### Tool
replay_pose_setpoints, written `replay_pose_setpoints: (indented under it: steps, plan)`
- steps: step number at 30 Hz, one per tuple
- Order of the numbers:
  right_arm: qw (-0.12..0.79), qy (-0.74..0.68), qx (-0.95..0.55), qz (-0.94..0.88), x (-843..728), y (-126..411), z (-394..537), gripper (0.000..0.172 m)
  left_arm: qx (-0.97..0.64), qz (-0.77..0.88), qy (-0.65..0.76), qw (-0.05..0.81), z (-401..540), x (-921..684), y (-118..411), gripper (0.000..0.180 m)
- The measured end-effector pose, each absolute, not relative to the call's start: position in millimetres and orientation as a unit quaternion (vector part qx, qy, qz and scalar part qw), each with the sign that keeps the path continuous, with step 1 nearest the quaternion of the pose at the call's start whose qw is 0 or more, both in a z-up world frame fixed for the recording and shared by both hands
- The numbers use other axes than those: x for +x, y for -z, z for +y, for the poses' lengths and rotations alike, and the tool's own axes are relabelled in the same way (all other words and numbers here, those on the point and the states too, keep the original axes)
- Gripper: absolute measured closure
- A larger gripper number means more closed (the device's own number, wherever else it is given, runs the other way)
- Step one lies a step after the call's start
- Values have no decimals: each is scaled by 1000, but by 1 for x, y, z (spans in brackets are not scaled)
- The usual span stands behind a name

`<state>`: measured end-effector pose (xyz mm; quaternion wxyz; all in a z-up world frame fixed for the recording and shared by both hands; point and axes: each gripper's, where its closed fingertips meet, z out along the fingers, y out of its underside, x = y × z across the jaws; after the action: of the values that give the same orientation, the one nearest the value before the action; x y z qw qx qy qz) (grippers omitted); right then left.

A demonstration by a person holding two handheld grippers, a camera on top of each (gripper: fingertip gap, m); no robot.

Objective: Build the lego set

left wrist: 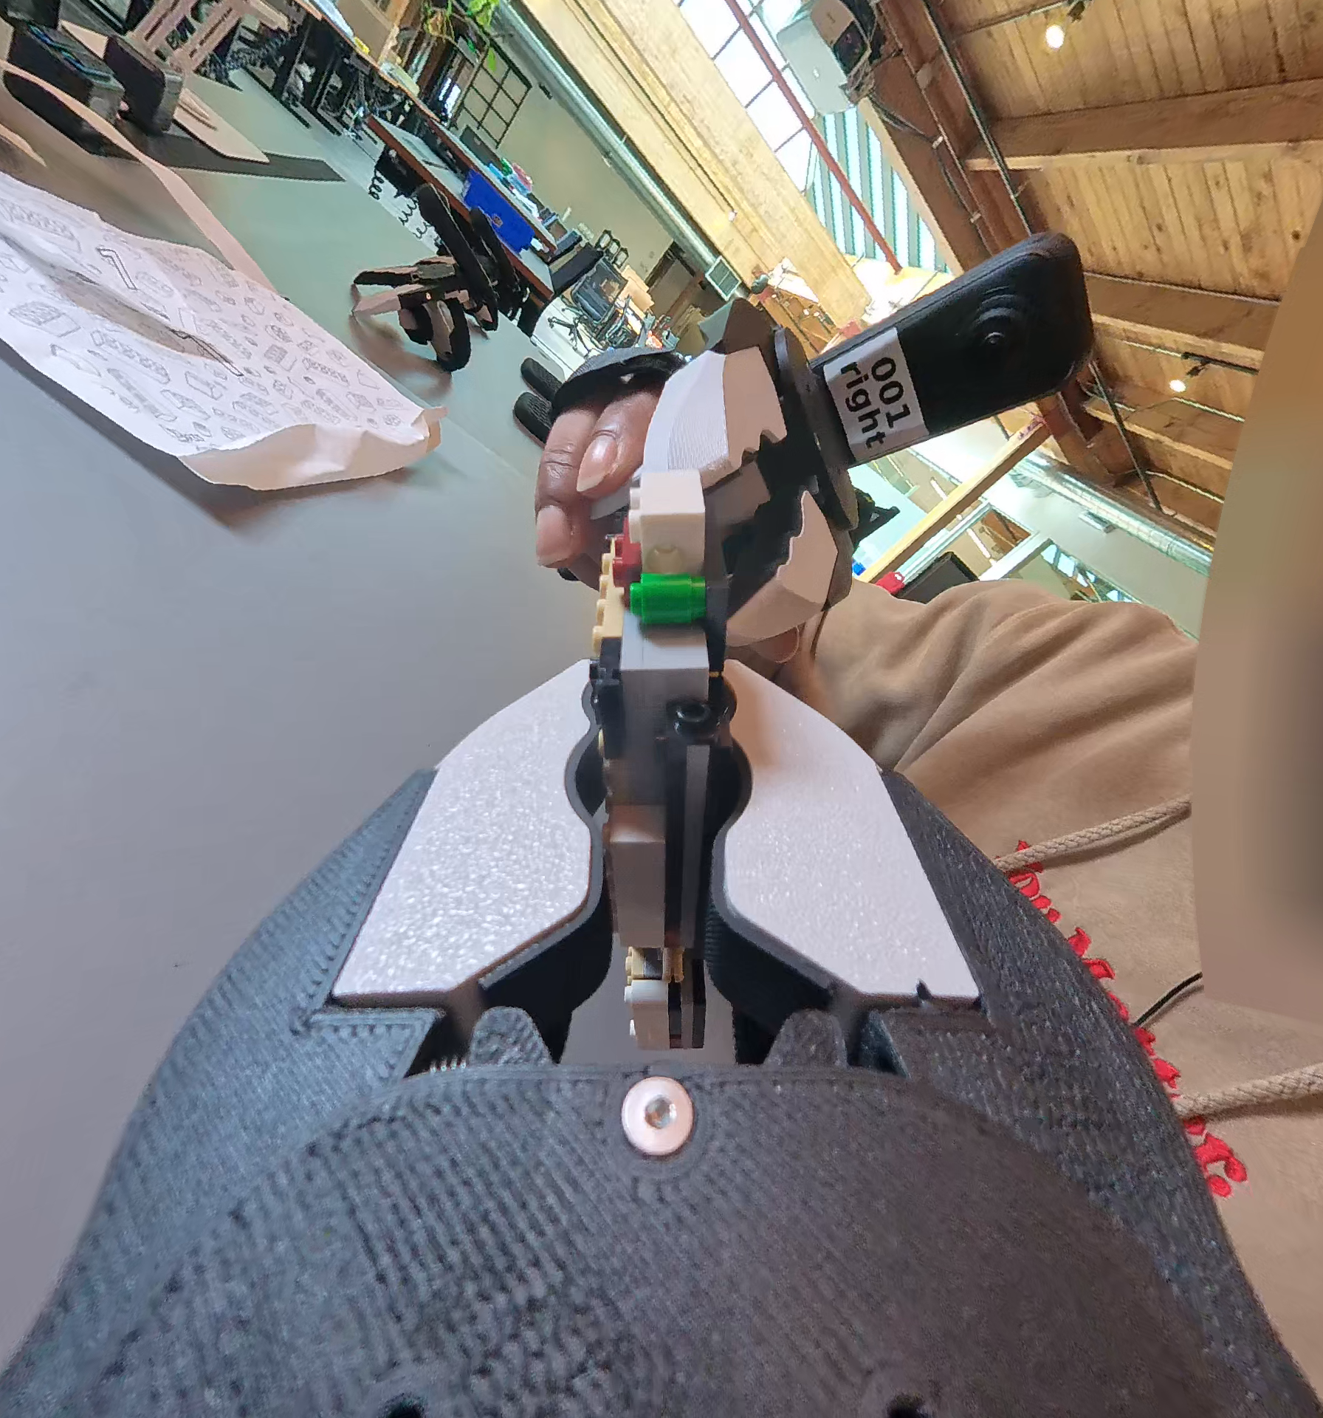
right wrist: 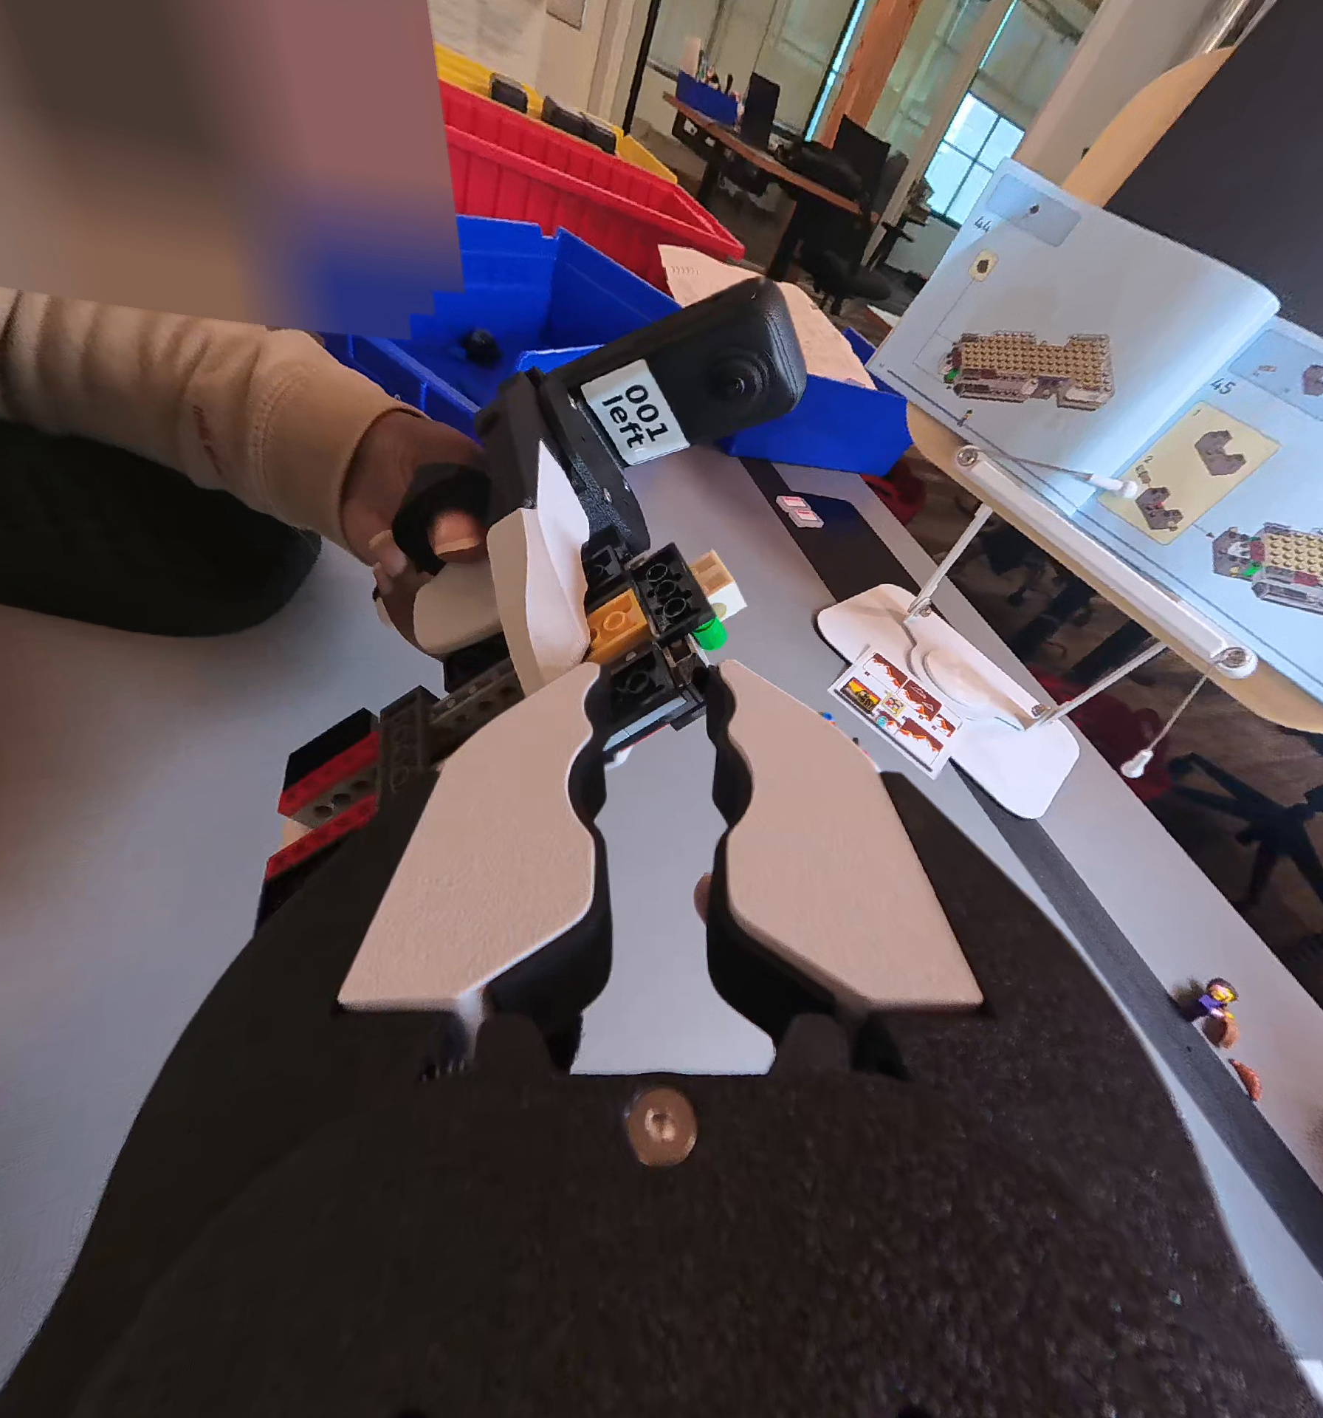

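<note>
Left gripper [left wrist: 662, 690], left wrist view: jaws closed onto a brick assembly [left wrist: 658, 767], white fingers [left wrist: 490, 836] pressing both flanks; centre of frame.
Assembly axis, left wrist view: long axis runs up the frame, straight ahead between the fingers, green stud piece [left wrist: 666, 600] and white brick [left wrist: 670, 510] at the far end.
Right gripper [left wrist: 720, 552], left wrist view: at the far end, just above centre, touching the assembly there; grip not clear from here.
Right gripper [right wrist: 654, 675], right wrist view: jaws partly apart, tips straddling the black underside of the assembly [right wrist: 643, 683]; right pad looks touching, left pad contact unclear.
Left gripper [right wrist: 566, 614], right wrist view: upper left of centre, holding the assembly from that side.
Surroundings: instruction booklet [right wrist: 1103, 307] on a stand, upper right; sticker sheet [right wrist: 896, 706] right of centre; grey table [right wrist: 144, 729].
</note>
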<state>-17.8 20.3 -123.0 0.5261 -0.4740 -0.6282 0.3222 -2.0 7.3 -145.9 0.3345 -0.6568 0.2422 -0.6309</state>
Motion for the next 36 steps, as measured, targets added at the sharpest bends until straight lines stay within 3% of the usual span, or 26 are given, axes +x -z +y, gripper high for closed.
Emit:
replay_pose_setpoints:
  steps: [12, 14, 17, 21, 23, 29, 32, 36]
  plan:
    - [547, -329, -461, -617, -17, 114, 12, 151, -644, 278, 614, 362, 0, -2, 141, 156]
    - [532, -363, -469, -603, -14, 108, 9, 135, -633, 309, 583, 404, 0, -4, 137, 156]
    - [496, -413, -486, -589, -10, 109, 10, 126, -610, 380, 508, 476, -4, -8, 133, 156]
    - [454, -465, -470, -597, -16, 114, -9, 129, -575, 469, 415, 526, -16, -2, 136, 156]
    - [447, -462, -453, -618, -20, 116, -20, 141, -570, 483, 393, 537, -17, 1, 137, 156]
    - [481, -415, -431, -641, -24, 117, -25, 149, -565, 494, 359, 555, -16, -1, 137, 154]
    - [531, -338, -421, -653, -23, 116, -14, 149, -595, 463, 352, 556, -5, -16, 135, 122]
    - [599, -139, -396, -682, -22, 135, 11, 149, -645, 359, 373, 562, 6, -48, 129, 135]
